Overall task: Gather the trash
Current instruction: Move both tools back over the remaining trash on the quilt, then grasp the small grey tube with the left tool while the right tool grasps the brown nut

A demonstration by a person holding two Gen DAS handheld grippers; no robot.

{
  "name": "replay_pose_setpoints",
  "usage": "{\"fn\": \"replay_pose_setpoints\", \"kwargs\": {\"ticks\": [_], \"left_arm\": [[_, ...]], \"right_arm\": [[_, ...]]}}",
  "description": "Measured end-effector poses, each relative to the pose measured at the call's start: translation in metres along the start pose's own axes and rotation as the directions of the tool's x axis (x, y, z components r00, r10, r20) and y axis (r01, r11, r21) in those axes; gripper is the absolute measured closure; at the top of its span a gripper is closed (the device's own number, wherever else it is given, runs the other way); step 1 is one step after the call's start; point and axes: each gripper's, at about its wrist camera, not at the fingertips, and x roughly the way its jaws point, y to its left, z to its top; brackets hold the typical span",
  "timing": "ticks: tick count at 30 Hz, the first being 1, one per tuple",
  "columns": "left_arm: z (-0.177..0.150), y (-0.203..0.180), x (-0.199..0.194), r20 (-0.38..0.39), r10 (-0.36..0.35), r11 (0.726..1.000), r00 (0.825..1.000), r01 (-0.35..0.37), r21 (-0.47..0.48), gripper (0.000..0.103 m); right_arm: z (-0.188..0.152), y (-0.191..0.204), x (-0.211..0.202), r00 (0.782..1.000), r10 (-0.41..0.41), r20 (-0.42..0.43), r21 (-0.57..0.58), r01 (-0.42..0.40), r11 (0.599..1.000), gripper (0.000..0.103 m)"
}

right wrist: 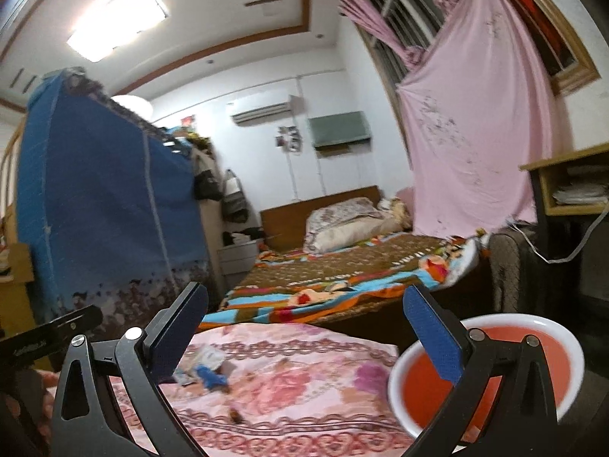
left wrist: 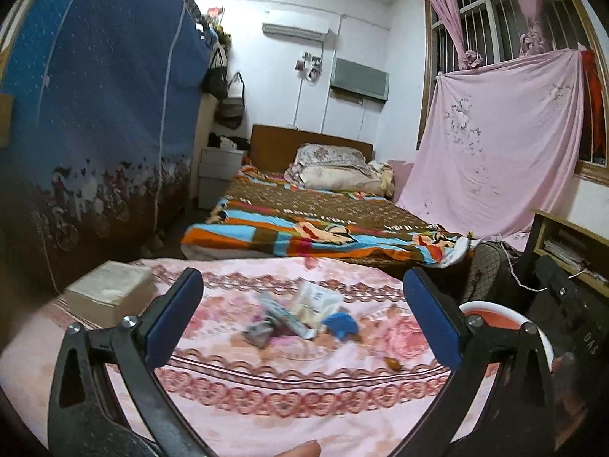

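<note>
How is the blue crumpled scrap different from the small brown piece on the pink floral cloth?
The blue crumpled scrap is bright blue; the small brown piece is dark amber-brown. The blue scrap is clearly larger than the brown piece. The blue scrap lies against the pile of wrappers, while the brown piece lies alone, apart from it. Both rest on the pink floral cloth, and neither set of tongs touches them.

On the pink desk cloth point(left wrist: 266, 388): one white packet point(left wrist: 318, 301), one tube point(left wrist: 293, 318), one grey wrapper point(left wrist: 260, 331), one blue scrap point(left wrist: 340, 325) and one small brown bit point(left wrist: 392, 363). One box point(left wrist: 110, 291) sits at the left edge. One red basin point(right wrist: 491, 369) stands off the right edge. Two claws, left point(left wrist: 302, 318) and right point(right wrist: 304, 337).
</note>
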Motion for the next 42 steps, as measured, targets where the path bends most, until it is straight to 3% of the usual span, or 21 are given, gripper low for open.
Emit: {"fn": "replay_pose_setpoints", "kwargs": {"ticks": [4, 8, 17, 26, 35, 37, 42], "left_arm": [[-0.001, 0.011, -0.012, 0.038, 0.026, 0.998, 0.999, -0.028, 0.055, 0.011], [-0.005, 0.022, -0.016, 0.027, 0.037, 0.995, 0.999, -0.039, 0.088, 0.011], [-0.02, 0.036, -0.007, -0.067, 0.046, 0.997, 0.997, -0.042, 0.063, 0.011], [-0.021, 0.034, 0.002, -0.123, 0.031, 0.997, 0.992, -0.023, 0.069, 0.011], [-0.027, 0.037, 0.026, -0.263, 0.005, 0.999, 0.965, 0.008, 0.048, 0.015], [-0.029, 0.037, 0.032, -0.299, -0.002, 0.999, 0.954, 0.016, 0.044, 0.017], [-0.035, 0.037, 0.047, -0.388, -0.019, 0.999, 0.921, 0.033, 0.032, 0.032]], "right_arm": [[-0.002, 0.023, -0.003, 0.997, 0.071, 0.027, -0.064, -0.069, 0.996, 0.0], [-0.008, 0.04, 0.0, 0.995, 0.102, 0.003, -0.135, -0.101, 0.986, 0.0], [-0.019, 0.042, 0.032, 0.979, 0.104, -0.178, -0.115, -0.125, 0.985, 0.0], [-0.027, 0.042, 0.052, 0.945, 0.094, -0.313, -0.096, -0.13, 0.987, 0.0], [-0.047, 0.048, 0.088, 0.852, 0.063, -0.52, -0.105, -0.138, 0.985, 0.002], [-0.052, 0.047, 0.092, 0.828, 0.081, -0.554, -0.086, -0.154, 0.984, 0.015], [-0.064, 0.048, 0.102, 0.76, 0.107, -0.641, -0.06, -0.188, 0.98, 0.028]]}}
